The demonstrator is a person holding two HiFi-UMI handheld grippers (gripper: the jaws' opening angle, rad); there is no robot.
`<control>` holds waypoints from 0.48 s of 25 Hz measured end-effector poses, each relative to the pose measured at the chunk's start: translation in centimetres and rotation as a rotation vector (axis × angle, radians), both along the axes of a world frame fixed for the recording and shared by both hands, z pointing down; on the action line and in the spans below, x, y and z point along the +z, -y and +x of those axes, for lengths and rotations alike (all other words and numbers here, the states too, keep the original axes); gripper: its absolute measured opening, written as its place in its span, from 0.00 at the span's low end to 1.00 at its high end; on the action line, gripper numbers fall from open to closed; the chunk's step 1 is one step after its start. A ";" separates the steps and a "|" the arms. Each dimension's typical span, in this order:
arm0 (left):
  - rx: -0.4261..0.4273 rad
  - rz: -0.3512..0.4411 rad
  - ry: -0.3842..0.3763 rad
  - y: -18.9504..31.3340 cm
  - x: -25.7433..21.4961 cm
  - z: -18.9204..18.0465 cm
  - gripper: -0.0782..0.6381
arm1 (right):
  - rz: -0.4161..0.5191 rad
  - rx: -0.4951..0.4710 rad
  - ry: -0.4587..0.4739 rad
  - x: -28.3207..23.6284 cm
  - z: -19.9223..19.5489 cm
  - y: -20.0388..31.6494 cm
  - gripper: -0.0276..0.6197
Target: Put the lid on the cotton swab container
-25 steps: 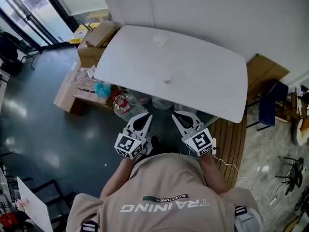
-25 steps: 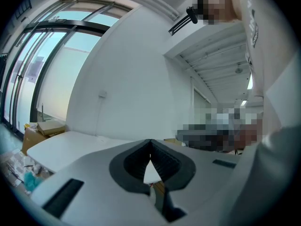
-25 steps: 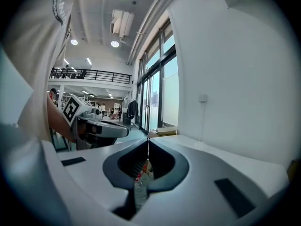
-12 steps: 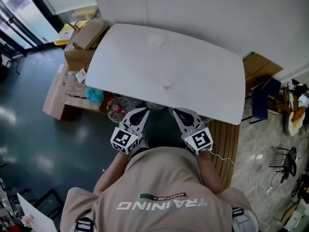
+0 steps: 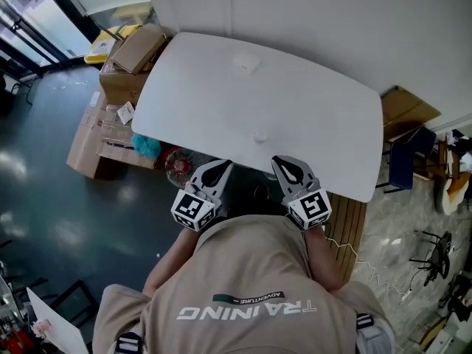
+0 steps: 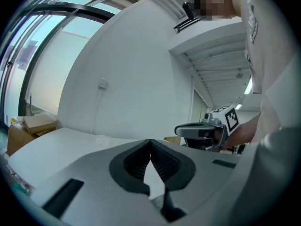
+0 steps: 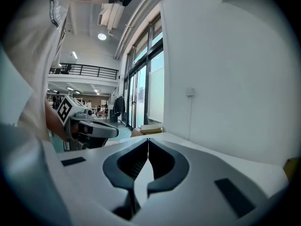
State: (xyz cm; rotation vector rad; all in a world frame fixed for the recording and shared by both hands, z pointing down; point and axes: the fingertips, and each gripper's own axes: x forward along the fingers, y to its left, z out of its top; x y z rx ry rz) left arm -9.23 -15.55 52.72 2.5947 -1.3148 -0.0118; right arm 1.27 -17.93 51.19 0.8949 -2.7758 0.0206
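Holds the left gripper [image 5: 220, 167] and the right gripper [image 5: 282, 164] side by side at the near edge of the table [image 5: 324, 124], both pointing away across it. Shows each pair of jaws closed in its own gripper view: dark ribbed pads [image 6: 162, 161] tip to tip, nothing between them.

Finds two small pale things on the table top, both ahead of the grippers. Puts a round piece [image 5: 259, 136] near the front edge, between the two grippers and a little closer to the right one. Puts a flatter squarish piece [image 5: 245, 63], seemingly see-through, well beyond it toward the far side. Cannot tell which is the lid and which the cotton swab container: too small from the head view. Lie well apart, roughly along a line running away from the body.

Calls, most likely, for a forward reach with the jaws opened first, the right gripper better placed for the near piece.

Reads the table as smooth matt white with rounded corners, so probably lets light plastic slide under a nudge. Leaves cardboard boxes [image 5: 122, 80] on the dark floor [image 5: 44, 198] beside the table's left end.
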 end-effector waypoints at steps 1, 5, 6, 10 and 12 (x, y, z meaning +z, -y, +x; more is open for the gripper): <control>-0.016 -0.010 -0.021 0.6 0.0 -0.2 0.13 | -0.001 -0.009 0.000 0.1 0.0 0.8 0.07; -0.074 -0.006 -0.034 2.1 -0.6 -0.7 0.13 | -0.006 -0.046 0.002 0.0 0.1 3.1 0.07; -0.085 -0.001 -0.026 2.6 -0.7 -1.0 0.13 | -0.005 -0.053 0.006 0.0 0.1 3.8 0.07; -0.120 0.006 -0.003 4.3 -1.0 -1.2 0.13 | -0.008 -0.082 0.018 0.2 -0.1 6.1 0.07; -0.125 0.004 0.008 4.9 -0.9 -0.8 0.13 | -0.009 -0.102 0.022 0.3 -0.1 6.8 0.07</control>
